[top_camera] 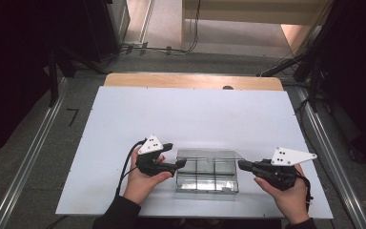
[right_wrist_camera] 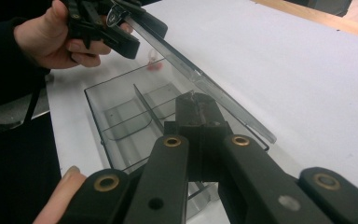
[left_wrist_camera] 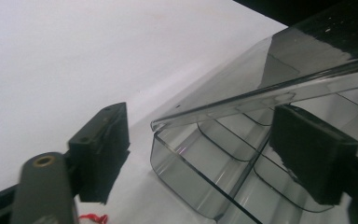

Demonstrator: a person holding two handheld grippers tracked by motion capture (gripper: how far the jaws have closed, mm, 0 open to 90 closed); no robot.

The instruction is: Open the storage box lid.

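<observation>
A clear plastic compartment box point(top_camera: 207, 183) lies on the white tabletop between my two grippers, and its hinged lid point(top_camera: 209, 154) is lifted partway. My left gripper point(top_camera: 181, 163) is at the box's left end. In the left gripper view its jaws point(left_wrist_camera: 207, 140) stand apart with the lid's corner point(left_wrist_camera: 168, 119) between them, and the lid edge rests on top of the right pad point(left_wrist_camera: 307, 154). The empty compartments point(left_wrist_camera: 200, 186) lie below. My right gripper point(top_camera: 241, 165) is shut, with its tip point(right_wrist_camera: 196, 105) against the box's right end under the raised lid point(right_wrist_camera: 205, 84). I cannot tell whether it pinches anything.
The white board point(top_camera: 190, 119) has wide bare room behind and beside the box, with a wooden strip point(top_camera: 190, 81) along its far edge. Metal floor rails point(top_camera: 28, 157) run along both sides. Cables point(top_camera: 171, 47) lie on the floor beyond.
</observation>
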